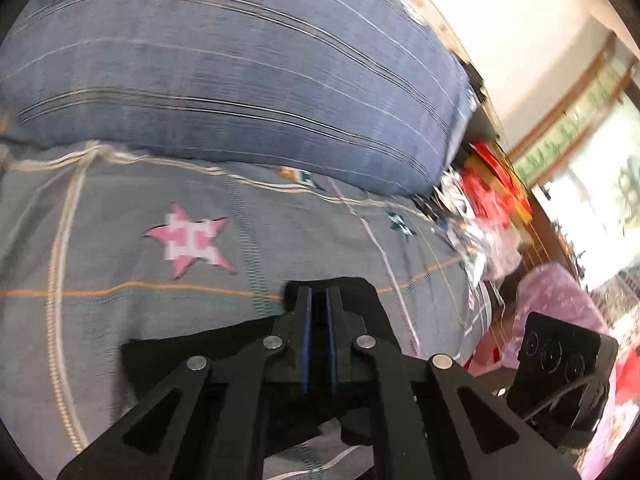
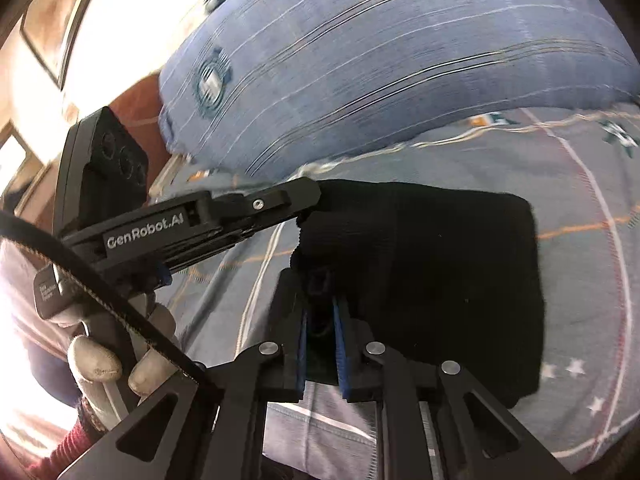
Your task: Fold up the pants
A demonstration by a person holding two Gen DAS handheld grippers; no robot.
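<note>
The black pants (image 2: 440, 272) lie folded in a compact bundle on the grey patterned bedspread (image 2: 580, 184). My right gripper (image 2: 320, 292) is shut on the bundle's near left edge, with black cloth between its blue pads. My left gripper (image 2: 310, 196) comes in from the left and grips the bundle's far left corner. In the left wrist view the left gripper (image 1: 319, 292) is shut on black pants cloth (image 1: 168, 356), its blue pads close together with fabric around the fingers. The right gripper's body (image 1: 564, 376) shows at the lower right.
A large blue striped pillow (image 1: 240, 80) lies across the back of the bed. A pink star (image 1: 192, 240) marks the bedspread. Red and silvery packets (image 1: 488, 200) and a pink cloth (image 1: 560, 300) sit off the bed's right side. A gloved hand (image 2: 108, 356) holds the left gripper.
</note>
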